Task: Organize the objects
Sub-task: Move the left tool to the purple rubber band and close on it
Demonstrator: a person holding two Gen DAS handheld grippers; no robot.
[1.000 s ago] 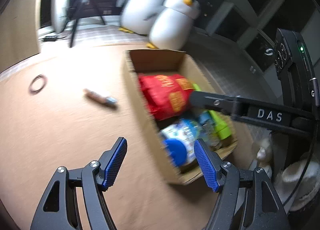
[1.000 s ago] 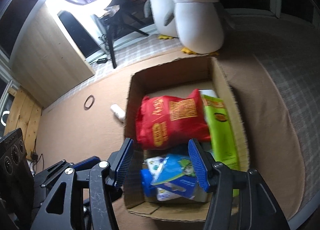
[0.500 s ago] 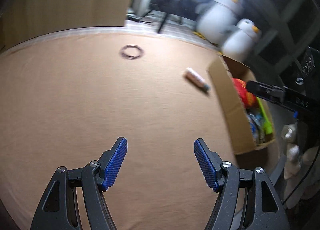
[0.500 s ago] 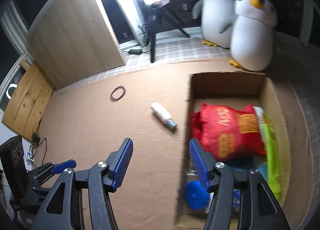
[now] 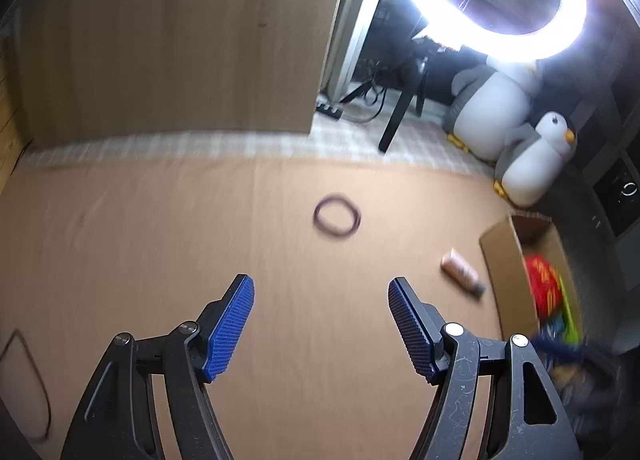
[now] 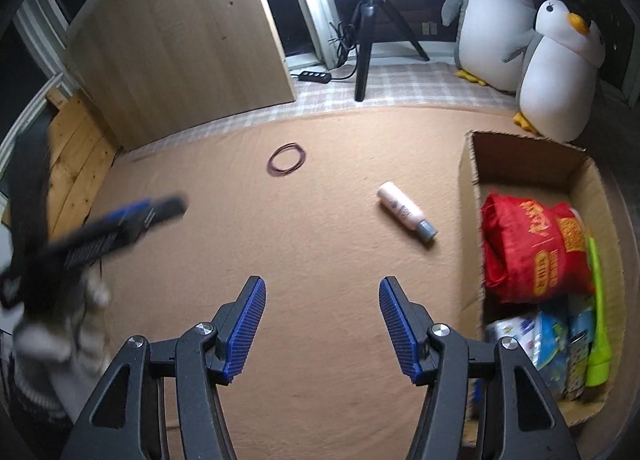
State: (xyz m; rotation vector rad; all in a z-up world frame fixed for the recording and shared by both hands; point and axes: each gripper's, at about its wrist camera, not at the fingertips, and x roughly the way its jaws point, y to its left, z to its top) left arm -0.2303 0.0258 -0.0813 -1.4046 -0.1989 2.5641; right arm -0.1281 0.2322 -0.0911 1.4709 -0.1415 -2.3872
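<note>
A cardboard box (image 6: 476,164) stands at the right of the tan mat and holds a red snack bag (image 6: 532,248), a green item (image 6: 598,300) and blue packets (image 6: 540,340). A pink bottle with a grey cap (image 6: 404,212) lies on the mat just left of the box; it also shows in the left wrist view (image 5: 460,272). A dark ring (image 6: 287,159) lies farther back, also in the left wrist view (image 5: 337,215). My right gripper (image 6: 322,324) is open and empty over the mat. My left gripper (image 5: 320,324) is open and empty, well short of the ring; it appears blurred at the left of the right wrist view (image 6: 120,220).
Two plush penguins (image 6: 560,68) stand behind the box. A ring light on a tripod (image 6: 366,32) and a wooden panel (image 6: 180,44) stand at the back. A power strip (image 6: 316,77) lies on the checked floor. Wooden planks (image 6: 76,168) border the mat's left side.
Both grippers have pulled back and swung left, away from the box. The left one now faces the ring and open mat; the right one has left the box and hangs over the mat.
</note>
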